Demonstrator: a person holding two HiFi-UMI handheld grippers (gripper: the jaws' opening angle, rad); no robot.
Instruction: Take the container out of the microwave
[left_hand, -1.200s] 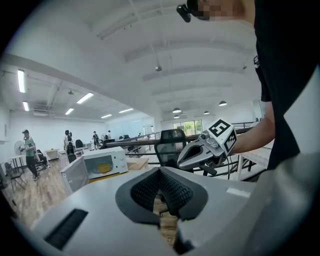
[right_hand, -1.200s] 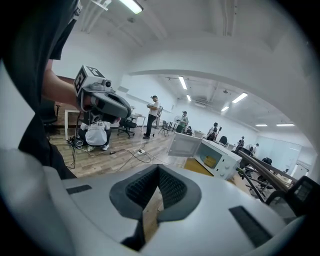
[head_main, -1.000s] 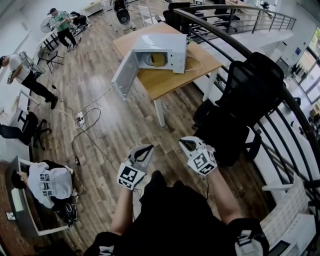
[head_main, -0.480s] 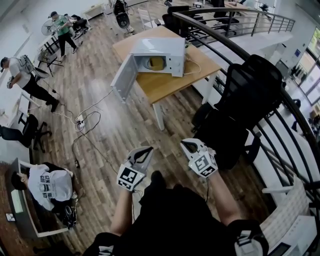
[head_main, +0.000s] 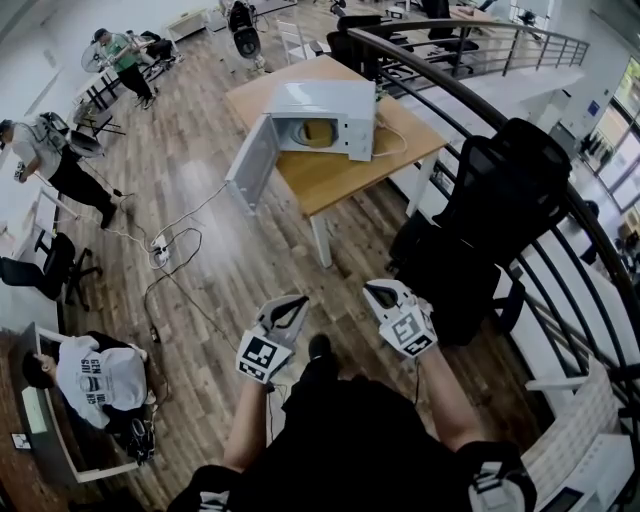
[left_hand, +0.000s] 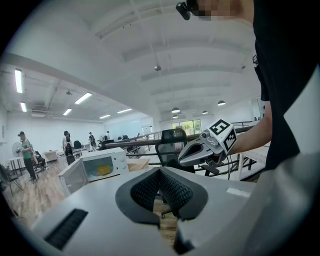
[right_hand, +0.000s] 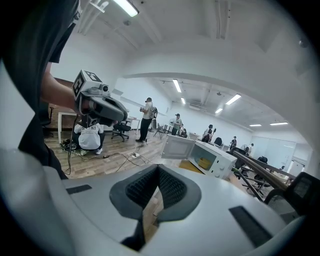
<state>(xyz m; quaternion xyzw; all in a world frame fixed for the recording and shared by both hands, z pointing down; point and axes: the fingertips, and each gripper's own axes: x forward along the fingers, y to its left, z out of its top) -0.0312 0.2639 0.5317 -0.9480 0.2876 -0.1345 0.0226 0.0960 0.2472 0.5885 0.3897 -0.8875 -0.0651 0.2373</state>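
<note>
- step in hand: approach, reach not yet begun. the person stands on the wooden floor (head_main: 230, 262), well apart from the microwave (head_main: 325, 103).
- the microwave sits on the worktop (head_main: 345, 172), with its door (head_main: 252, 160) swung wide open.
- the yellow container (head_main: 318, 130) is inside the cavity, untouched.
- left gripper (head_main: 288, 303) and right gripper (head_main: 380, 291) are held low near the body. both sets of jaws are closed tip to tip, nothing between them.
- next, as i judge it: walk up to the worktop, part one gripper's jaws, and reach in past the door.
- then close on the container's wall or rim and draw it out level.
- a black chair (head_main: 500, 190) stands beside the worktop, probably off the path.
</note>
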